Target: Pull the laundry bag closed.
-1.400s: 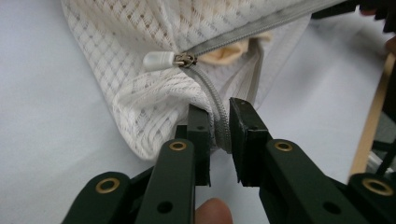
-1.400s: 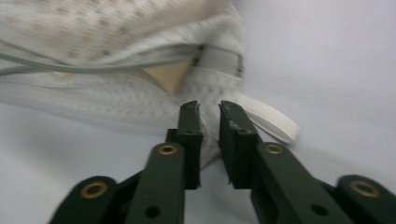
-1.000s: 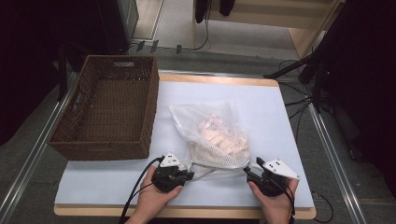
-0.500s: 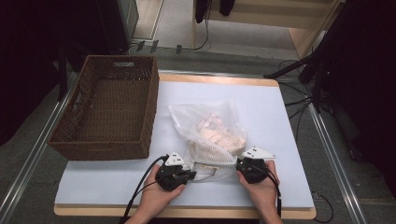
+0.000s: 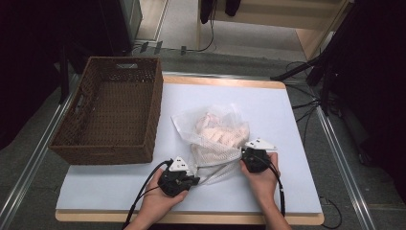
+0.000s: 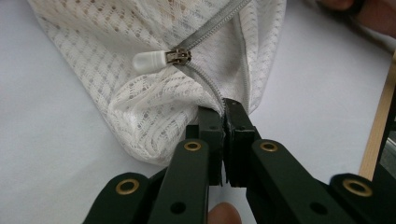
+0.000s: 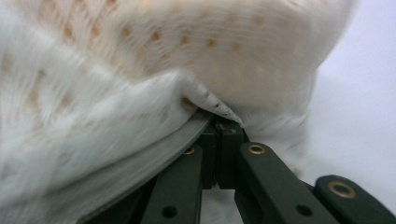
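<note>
A white mesh bag (image 5: pixel 215 136) with pale pink clothes inside lies near the table's front middle. Its grey zipper with a white pull (image 6: pixel 161 58) runs along the near side. My left gripper (image 5: pixel 195 175) is at the bag's near left corner, and in the left gripper view its jaws (image 6: pixel 224 109) are shut on the mesh (image 6: pixel 154 102) at the zipper's end. My right gripper (image 5: pixel 241 159) is against the bag's near right side. In the right gripper view its jaws (image 7: pixel 218 122) are shut on a fold of the mesh (image 7: pixel 187 56) beside the grey zipper tape.
A brown wicker basket (image 5: pixel 154 105) stands at the table's left, with nothing in it. The white table top (image 5: pixel 273 110) has bare room to the right of the bag and behind it. Cables lie on the floor beyond the table's right edge.
My right gripper has moved left and forward to the bag's edge and closed on the mesh. The left gripper has stayed at the bag's corner.
</note>
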A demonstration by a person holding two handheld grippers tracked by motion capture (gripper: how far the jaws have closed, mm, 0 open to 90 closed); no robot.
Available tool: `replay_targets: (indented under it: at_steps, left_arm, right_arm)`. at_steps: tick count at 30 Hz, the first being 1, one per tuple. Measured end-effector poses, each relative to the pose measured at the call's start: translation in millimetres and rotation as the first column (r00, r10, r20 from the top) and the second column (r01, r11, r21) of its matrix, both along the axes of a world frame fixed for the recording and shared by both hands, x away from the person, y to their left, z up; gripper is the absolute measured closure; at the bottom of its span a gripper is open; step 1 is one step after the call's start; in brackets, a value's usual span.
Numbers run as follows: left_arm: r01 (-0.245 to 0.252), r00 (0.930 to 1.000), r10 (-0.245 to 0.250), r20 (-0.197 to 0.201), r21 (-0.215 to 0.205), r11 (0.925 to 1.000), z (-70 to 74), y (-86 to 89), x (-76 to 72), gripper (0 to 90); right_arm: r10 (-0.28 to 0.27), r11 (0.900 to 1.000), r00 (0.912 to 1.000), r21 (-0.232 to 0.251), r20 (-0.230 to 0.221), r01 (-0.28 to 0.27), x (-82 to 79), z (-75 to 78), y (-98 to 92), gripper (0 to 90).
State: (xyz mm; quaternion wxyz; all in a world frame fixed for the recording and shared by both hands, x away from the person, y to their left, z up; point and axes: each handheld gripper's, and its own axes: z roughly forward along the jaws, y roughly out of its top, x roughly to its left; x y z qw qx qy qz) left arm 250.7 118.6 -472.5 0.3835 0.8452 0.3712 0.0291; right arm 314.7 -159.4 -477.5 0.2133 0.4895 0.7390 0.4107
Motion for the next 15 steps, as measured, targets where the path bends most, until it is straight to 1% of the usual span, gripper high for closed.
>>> replay_targets:
  at_steps: [1, 2, 3, 4, 5, 8, 9, 11, 12, 13, 14, 15]
  left_arm:
    - [-0.001, 0.9999, 0.001, 0.011, 0.008, 1.0, 0.2, -1.4, -1.1, 88.2]
    - [0.001, 0.9998, -0.002, 0.021, 0.015, 0.9999, 0.3, -2.4, -2.1, 88.1]
    - [0.0, 0.9998, -0.001, 0.021, 0.013, 0.9999, 0.1, -2.8, -2.3, 88.1]
    - [0.001, 0.9999, -0.001, 0.017, 0.0, 1.0, -0.6, -3.7, -2.0, 88.1]
    - [0.004, 0.9999, -0.003, 0.013, -0.01, 0.9999, -1.1, -4.8, -1.8, 88.1]
    - [0.022, 0.9995, -0.022, 0.023, -0.011, 0.9997, -1.5, -11.3, -3.8, 87.9]
    - [0.027, 0.999, -0.026, 0.037, -0.01, 0.9996, -1.9, -13.5, -5.2, 87.6]
    - [0.036, 0.9985, -0.036, 0.041, -0.013, 0.9993, -1.9, -13.9, -6.0, 87.1]
    - [0.04, 0.9983, -0.039, 0.042, -0.021, 0.999, -2.1, -13.5, -6.0, 84.7]
    - [0.043, 0.9983, -0.041, 0.04, -0.026, 0.9987, -1.7, -12.4, -6.2, 84.7]
    - [0.05, 0.9983, -0.049, 0.032, -0.046, 0.9977, 0.4, -8.4, -6.5, 77.3]
    - [0.05, 0.9983, -0.049, 0.032, -0.046, 0.9977, 0.4, -8.4, -6.5, 75.1]
  right_arm:
    - [-0.004, 0.999, 0.9998, 0.049, 0.022, 0.003, -1.1, 4.4, -2.6, 90.0]
    - [0.003, 0.993, 0.9993, 0.121, 0.039, -0.008, -2.0, 10.1, -5.1, 90.0]
    - [0.007, 0.989, 0.9987, 0.148, 0.05, -0.014, -3.0, 14.4, -3.6, 90.0]
    - [0.021, 0.991, 0.9988, 0.132, 0.045, -0.027, -3.1, 15.0, 0.1, 90.0]
    - [0.062, 0.993, 0.9981, 0.102, 0.005, -0.062, -1.6, 12.3, 8.4, 90.0]
    - [0.127, 0.991, 0.9914, 0.052, -0.032, -0.125, -1.6, 1.7, 25.3, 89.8]
    - [0.135, 0.99, 0.99, 0.049, -0.04, -0.133, -1.3, -0.2, 26.6, 89.8]
    - [0.144, 0.99, 0.9847, 0.014, -0.098, -0.144, 2.2, -6.1, 26.1, 89.4]
    - [0.139, 0.99, 0.9856, 0.002, -0.096, -0.139, 1.8, -8.3, 21.1, 89.2]
    - [0.139, 0.99, 0.9856, 0.002, -0.096, -0.139, 1.8, -8.3, 21.1, 89.2]
    - [0.118, 0.992, 0.9901, -0.032, -0.076, -0.12, -3.3, -7.3, 13.9, 77.9]
    - [0.116, 0.993, 0.991, -0.023, -0.067, -0.118, -6.3, -7.1, 11.0, 71.3]
